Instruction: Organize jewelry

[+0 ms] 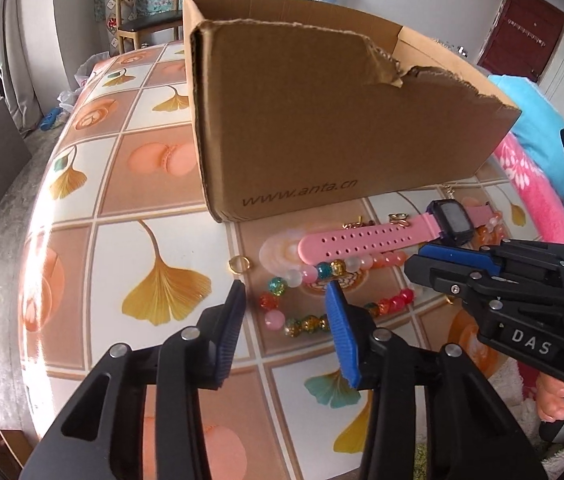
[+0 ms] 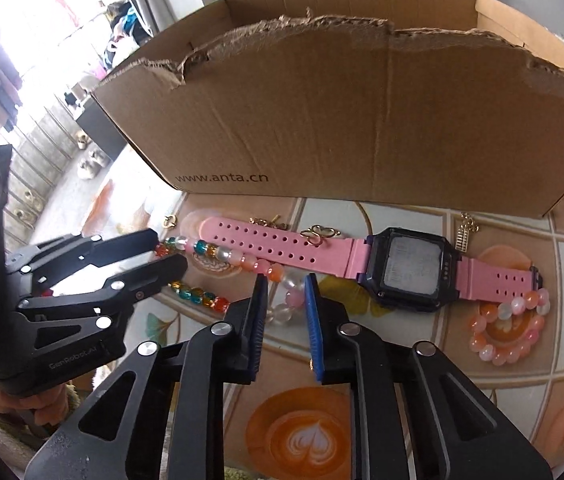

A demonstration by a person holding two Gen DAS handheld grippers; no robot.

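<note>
Only from the right hand-held gripper [image 2: 284, 284], narrowly spread and empty: pale pink bracelet [image 2: 510, 330] beside watch [image 2: 410, 268]

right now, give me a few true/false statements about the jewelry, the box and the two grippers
1. The pink watch lies on the table, outside the cardboard box. True.
2. The watch face is white. False: its case is black.
3. The left gripper holds the watch. False: nothing sits between its fingers; it hovers over the multicoloured bead bracelet.
4. A small gold ring lies on the table left of the beads in the left wrist view. True.
5. The right gripper grips the pink bead bracelet. False: that bracelet lies apart, by the watch strap's end.
</note>
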